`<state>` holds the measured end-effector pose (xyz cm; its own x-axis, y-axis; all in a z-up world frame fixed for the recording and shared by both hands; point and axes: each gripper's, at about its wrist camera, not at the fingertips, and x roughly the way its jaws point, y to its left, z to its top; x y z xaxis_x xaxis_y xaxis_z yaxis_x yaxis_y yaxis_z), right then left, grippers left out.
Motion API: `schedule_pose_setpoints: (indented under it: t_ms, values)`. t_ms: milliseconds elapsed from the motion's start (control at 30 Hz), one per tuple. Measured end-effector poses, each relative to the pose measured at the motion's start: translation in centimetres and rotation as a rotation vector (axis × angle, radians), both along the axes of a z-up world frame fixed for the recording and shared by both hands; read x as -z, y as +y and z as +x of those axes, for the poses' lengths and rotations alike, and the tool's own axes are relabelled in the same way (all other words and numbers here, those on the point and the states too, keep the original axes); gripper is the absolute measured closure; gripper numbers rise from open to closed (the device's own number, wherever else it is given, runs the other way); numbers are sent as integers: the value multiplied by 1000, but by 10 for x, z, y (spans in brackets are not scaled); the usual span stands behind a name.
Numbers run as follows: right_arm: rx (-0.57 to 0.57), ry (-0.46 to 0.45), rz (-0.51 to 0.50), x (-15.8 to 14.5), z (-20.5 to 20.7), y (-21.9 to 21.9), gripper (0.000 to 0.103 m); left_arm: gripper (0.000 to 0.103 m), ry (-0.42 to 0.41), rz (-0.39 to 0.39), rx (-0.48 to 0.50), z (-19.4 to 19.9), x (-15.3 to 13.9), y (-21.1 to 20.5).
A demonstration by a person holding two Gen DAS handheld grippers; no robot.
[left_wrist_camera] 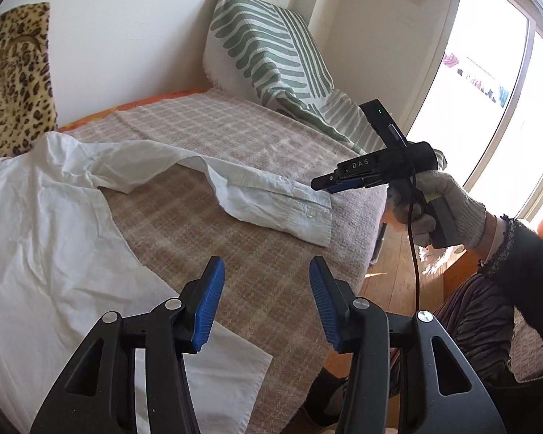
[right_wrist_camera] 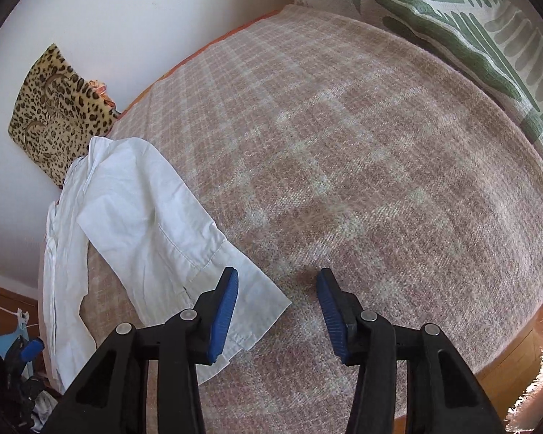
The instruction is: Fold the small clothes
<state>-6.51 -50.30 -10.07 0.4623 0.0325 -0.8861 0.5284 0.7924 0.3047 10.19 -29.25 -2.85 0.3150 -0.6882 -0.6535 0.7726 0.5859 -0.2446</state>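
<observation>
A white shirt (left_wrist_camera: 47,217) lies spread on the plaid blanket (left_wrist_camera: 235,253) of a bed, one sleeve (left_wrist_camera: 235,181) stretched out to the right and ending in a buttoned cuff (left_wrist_camera: 304,217). My left gripper (left_wrist_camera: 266,275) is open above the blanket, just right of the shirt's hem, with nothing between its fingers. My right gripper (left_wrist_camera: 322,183), held by a gloved hand (left_wrist_camera: 445,202), hovers over the cuff's far end. In the right wrist view the right gripper (right_wrist_camera: 277,289) stands open over the cuff (right_wrist_camera: 249,311). The left finger is above the cloth and the right finger above bare blanket.
A green-striped cushion (left_wrist_camera: 268,47) leans in the far corner and a leopard-print cushion (left_wrist_camera: 14,72) stands against the wall at left. The bed's edge drops to a wooden floor (left_wrist_camera: 391,271) on the right, by a bright window (left_wrist_camera: 488,90).
</observation>
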Motion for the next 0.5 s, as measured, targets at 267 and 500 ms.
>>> schedule_pose_setpoints:
  t_ms: [267, 500]
  values:
    - [-21, -87, 134, 3, -7, 7, 99, 41, -22, 6, 67, -12, 12, -67]
    - [-72, -257, 247, -34, -10, 18, 100, 41, -113, 0, 48, -14, 23, -106]
